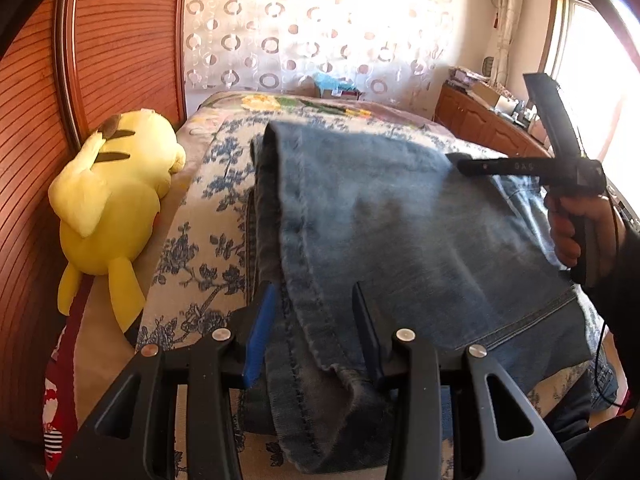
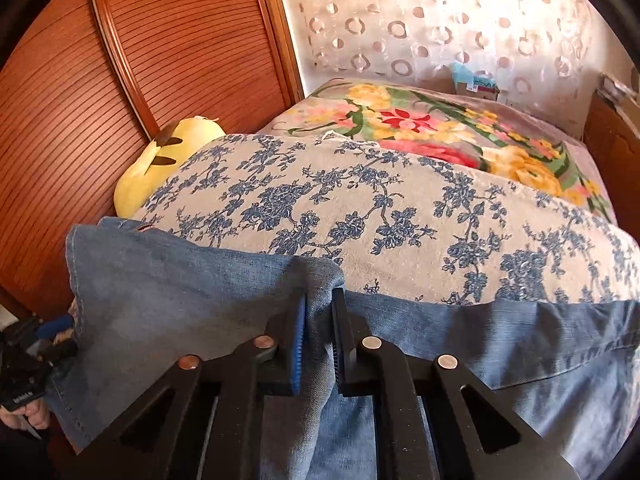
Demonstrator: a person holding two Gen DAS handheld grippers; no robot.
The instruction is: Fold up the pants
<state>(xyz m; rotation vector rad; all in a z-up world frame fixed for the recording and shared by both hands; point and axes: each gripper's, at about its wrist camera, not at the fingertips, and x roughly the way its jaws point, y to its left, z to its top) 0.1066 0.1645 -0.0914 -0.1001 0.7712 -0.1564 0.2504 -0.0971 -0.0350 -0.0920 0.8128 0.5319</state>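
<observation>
Both our grippers clamp the jeans (image 1: 380, 216) on the bed's (image 2: 400, 216) near edge: left gripper (image 1: 312, 320) on a hem, right gripper (image 2: 320, 320) on a fold.

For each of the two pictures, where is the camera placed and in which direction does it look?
Left wrist: sits behind the left tongs, looking down along the jeans toward the curtain; the right hand and right tongs show.
Right wrist: sits behind the right tongs, pinching a denim fold, looking across the blue-flowered cover; the left hand shows at the edge.
Shared: jeans, yellow plush toy, wooden headboard.
</observation>
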